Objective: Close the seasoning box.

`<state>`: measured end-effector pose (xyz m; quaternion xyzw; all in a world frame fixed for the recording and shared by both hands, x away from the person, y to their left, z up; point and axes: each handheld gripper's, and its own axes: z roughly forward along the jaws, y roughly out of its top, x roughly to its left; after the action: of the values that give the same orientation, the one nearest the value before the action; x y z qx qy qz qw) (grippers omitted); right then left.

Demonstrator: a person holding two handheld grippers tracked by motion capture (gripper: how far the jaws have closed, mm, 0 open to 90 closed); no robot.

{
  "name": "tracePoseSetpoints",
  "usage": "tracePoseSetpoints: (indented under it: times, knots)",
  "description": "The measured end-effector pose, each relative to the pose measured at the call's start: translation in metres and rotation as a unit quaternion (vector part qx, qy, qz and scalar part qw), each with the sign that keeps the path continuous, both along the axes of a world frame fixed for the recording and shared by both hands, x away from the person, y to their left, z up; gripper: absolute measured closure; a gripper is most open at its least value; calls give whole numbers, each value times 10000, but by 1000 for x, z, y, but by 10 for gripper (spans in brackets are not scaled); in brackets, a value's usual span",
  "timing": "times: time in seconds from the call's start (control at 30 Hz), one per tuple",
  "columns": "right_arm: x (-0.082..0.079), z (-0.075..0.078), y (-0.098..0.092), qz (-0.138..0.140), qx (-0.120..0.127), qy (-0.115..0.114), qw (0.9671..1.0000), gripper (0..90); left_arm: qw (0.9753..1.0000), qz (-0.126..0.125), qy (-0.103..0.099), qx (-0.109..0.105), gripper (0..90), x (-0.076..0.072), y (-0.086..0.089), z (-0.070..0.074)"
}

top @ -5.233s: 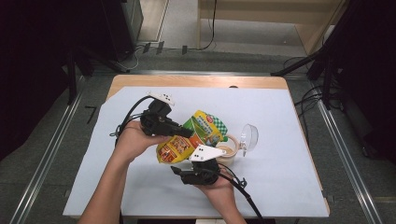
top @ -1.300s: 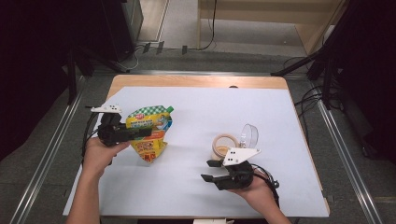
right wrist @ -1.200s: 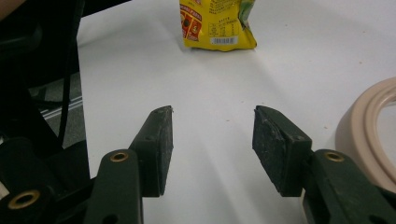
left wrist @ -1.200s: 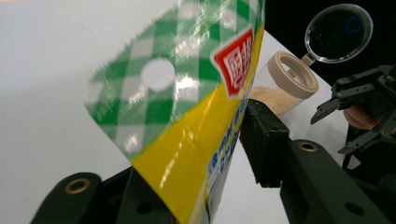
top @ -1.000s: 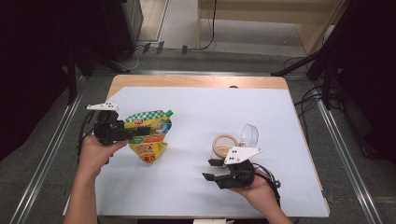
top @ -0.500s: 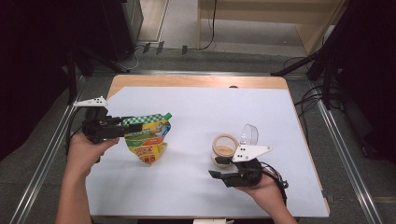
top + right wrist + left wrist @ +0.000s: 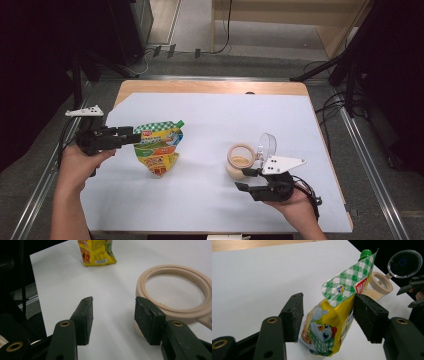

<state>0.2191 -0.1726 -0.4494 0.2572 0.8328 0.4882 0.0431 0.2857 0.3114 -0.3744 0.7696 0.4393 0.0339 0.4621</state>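
Looking down from the high view first: the pouch (image 7: 157, 146) stands on the white sheet (image 7: 210, 115) toward the left, not far in from that edge. The left gripper (image 7: 131, 136) reaches in level from past the table's left side, its tips at the pouch's top corner. Over on the right, the jar (image 7: 240, 161) sits with its clear lid (image 7: 266, 145) flipped up, and the right gripper (image 7: 245, 180) is just in front of it, near the sheet's front edge. Plenty of bare sheet between pouch and jar, and behind both.

Left gripper view: jaws spread wide, one on each side of the pouch's (image 7: 332, 315) checked top; the right pad looks to be touching the pouch, the left one is clear of it. Green cap (image 7: 364, 253) pokes up at the far corner, jar (image 7: 380, 284) beyond.

Right gripper view: jaws open, nothing between them but sheet. The jar's rim (image 7: 175, 290) is right beside the right-hand pad; can't tell if they touch. The pouch's bottom edge (image 7: 98, 253) is well off.
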Motion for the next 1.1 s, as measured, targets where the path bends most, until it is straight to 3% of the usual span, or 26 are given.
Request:
tracePoseSetpoints:
  times: [0.33,0.5,0.73,1.0,1.1]
  knots:
    - [1,1,-25,-202,15,56,9998,535,9999,160,34,55,407,0,16,-11]
    - [1,1,-37,-351,13,170,9992,547,9998,191,52,69,403,2,19,-19]
    - [1,2,-52,-479,-15,149,9987,572,9998,199,65,66,399,5,20,-28]
    - [7,2,-65,-690,-6,154,9975,626,9992,283,51,284,422,4,26,-34]
    - [8,1,-68,-742,6,155,9971,648,9992,300,68,248,417,6,26,-38]
